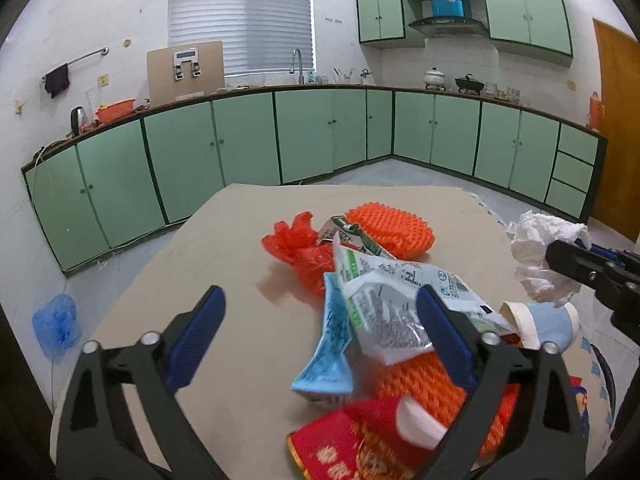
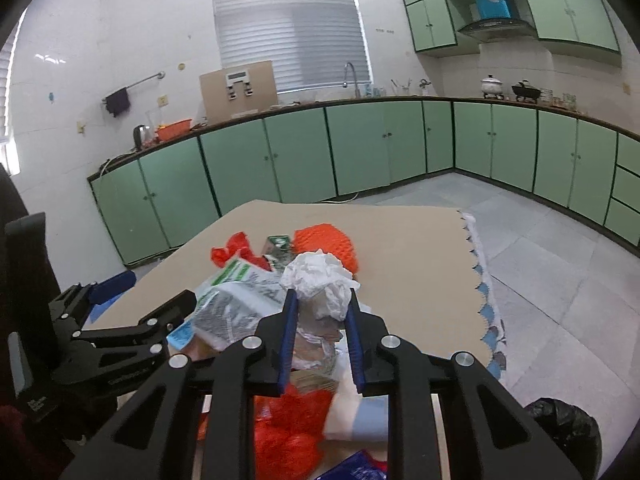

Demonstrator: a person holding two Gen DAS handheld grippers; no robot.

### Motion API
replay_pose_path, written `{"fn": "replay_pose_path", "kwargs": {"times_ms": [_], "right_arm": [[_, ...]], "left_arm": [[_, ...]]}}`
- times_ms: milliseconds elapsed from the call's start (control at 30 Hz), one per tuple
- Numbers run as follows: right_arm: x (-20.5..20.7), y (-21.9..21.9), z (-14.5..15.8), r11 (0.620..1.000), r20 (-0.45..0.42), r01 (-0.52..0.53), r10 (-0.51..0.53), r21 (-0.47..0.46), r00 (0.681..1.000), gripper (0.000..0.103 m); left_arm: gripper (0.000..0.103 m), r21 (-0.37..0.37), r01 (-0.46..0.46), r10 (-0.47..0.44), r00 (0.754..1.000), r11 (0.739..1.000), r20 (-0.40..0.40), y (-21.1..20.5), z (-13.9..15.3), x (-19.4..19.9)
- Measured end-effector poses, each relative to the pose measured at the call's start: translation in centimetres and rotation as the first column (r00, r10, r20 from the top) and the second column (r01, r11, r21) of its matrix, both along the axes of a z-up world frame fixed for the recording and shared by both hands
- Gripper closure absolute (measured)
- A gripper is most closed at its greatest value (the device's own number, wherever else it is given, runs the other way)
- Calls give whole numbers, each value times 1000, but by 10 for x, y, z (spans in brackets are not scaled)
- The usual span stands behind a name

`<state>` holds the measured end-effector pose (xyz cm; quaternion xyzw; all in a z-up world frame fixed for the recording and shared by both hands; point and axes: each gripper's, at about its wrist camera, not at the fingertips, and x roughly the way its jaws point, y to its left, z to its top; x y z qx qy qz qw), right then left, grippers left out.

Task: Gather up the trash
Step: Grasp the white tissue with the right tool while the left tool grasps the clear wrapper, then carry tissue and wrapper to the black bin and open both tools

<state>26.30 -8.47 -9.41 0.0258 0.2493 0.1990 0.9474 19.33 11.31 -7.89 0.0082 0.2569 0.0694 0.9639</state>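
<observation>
A heap of trash lies on the beige table (image 1: 224,248): a red plastic bag (image 1: 304,248), an orange foam net (image 1: 390,232), a silver-and-white pouch (image 1: 396,304), a light blue wrapper (image 1: 328,352), a red packet (image 1: 344,444) and a paper cup (image 1: 540,324). My left gripper (image 1: 322,300) stands open low over the heap, the blue wrapper lying between its fingers and the pouch against the right one. My right gripper (image 2: 322,294) is shut on a crumpled white tissue (image 2: 320,276), held above the pile; in the left wrist view the tissue (image 1: 536,248) hangs at the far right.
A black trash bag (image 2: 568,432) sits on the floor at the table's right front corner. A blue plastic bag (image 1: 56,328) lies on the floor to the left. Green cabinets (image 1: 304,136) line the far walls. The table's scalloped cloth edge (image 2: 484,288) runs along its right side.
</observation>
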Motion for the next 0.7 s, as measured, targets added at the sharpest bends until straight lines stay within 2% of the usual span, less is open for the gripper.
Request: {"fn": "replay_pose_path", "kwargs": {"times_ms": [133,233,333,367,400,567,700], "right_arm": [[8,-6,-4,1000,-1,21,-21,-6,1000,80],[14,-10,-8,999,-5,34,-34,-7,999,80],[18,-13,-11,999,-12,39,-39,3,999,80],[19,-13,-12,999,-12,39,-39,3,999,80],[19,-12,-11,999,-11,40,-40,2,999,80],[16,-15,-8,999,0,40,-40,4,999,80],[8,-16,-3,999,20,48,-49,12,999,80]], "left_arm": [[28,-13,6,-7,998,1000,-56,-3,-12,23],[40,-17,15,-16,996,1000,-91,-6,-19,34],[64,-23,27,-29,994,999,-105,-9,-23,37],[77,-28,28,-31,994,999,-107,-9,-24,38],[83,-36,30,-34,993,999,-109,-9,-24,38],[85,-25,-2,0,998,1000,-66,-9,-17,31],[86,-32,-12,13,1000,999,5,-7,1,18]]}}
